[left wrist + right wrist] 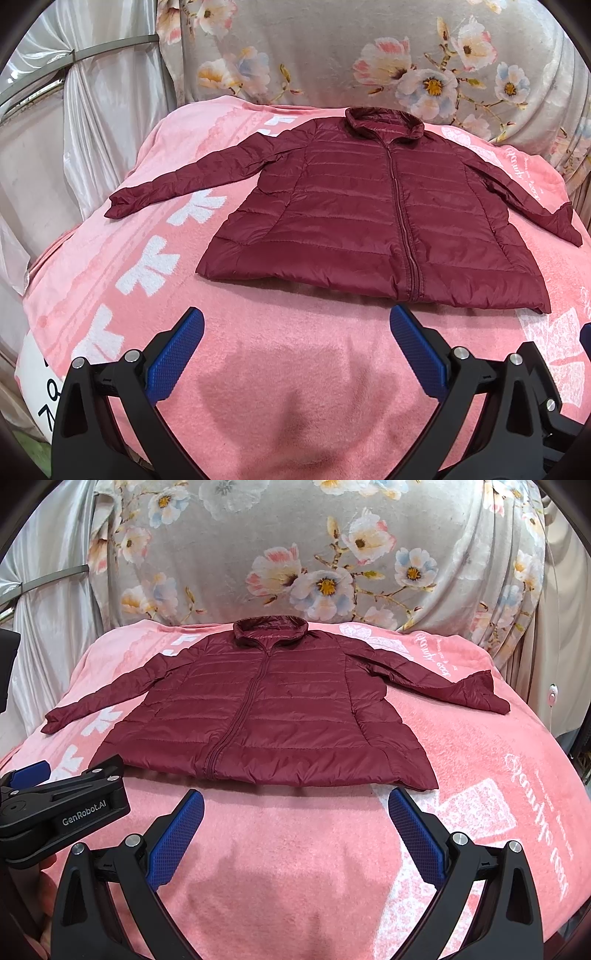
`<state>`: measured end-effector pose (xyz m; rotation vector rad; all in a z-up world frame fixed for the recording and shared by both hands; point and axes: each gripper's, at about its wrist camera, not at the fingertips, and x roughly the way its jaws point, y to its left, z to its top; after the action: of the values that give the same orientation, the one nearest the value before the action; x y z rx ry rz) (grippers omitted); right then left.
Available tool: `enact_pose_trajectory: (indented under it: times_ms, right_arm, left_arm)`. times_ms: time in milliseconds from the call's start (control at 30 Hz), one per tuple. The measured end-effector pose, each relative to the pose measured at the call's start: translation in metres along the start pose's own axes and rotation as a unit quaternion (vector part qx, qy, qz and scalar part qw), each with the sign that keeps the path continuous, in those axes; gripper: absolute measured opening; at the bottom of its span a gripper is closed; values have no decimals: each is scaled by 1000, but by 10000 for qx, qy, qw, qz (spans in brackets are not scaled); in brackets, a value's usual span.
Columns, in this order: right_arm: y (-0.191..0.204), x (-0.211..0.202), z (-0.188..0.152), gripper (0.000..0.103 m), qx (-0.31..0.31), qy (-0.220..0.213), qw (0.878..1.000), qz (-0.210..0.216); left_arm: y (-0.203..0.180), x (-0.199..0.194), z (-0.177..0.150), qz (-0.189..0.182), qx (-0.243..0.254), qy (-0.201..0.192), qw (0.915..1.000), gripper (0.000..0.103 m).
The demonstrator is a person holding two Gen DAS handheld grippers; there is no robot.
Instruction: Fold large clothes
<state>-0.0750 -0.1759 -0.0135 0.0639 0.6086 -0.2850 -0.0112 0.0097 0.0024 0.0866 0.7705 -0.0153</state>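
Observation:
A dark red quilted jacket (373,218) lies flat, zipped, front up on a pink blanket (280,369), collar at the far side, both sleeves spread out. It also shows in the right wrist view (266,716). My left gripper (295,328) is open and empty, hovering just short of the jacket's hem. My right gripper (295,808) is open and empty, also just short of the hem. The left gripper's black body (62,812) shows at the left edge of the right wrist view.
The pink blanket (480,812) with white prints covers a raised surface and drops off at left and right. A grey floral cloth (332,554) hangs behind it. Silvery curtains (103,110) hang at the far left.

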Motion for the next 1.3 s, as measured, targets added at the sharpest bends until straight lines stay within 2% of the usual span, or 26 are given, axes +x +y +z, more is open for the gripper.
enact_pose_trajectory:
  times_ms: [1300]
  right_arm:
    - [1,1,2,98,0,12,10000,2]
  left_arm:
    - [5,5,-2,7,-15,25,10000,98]
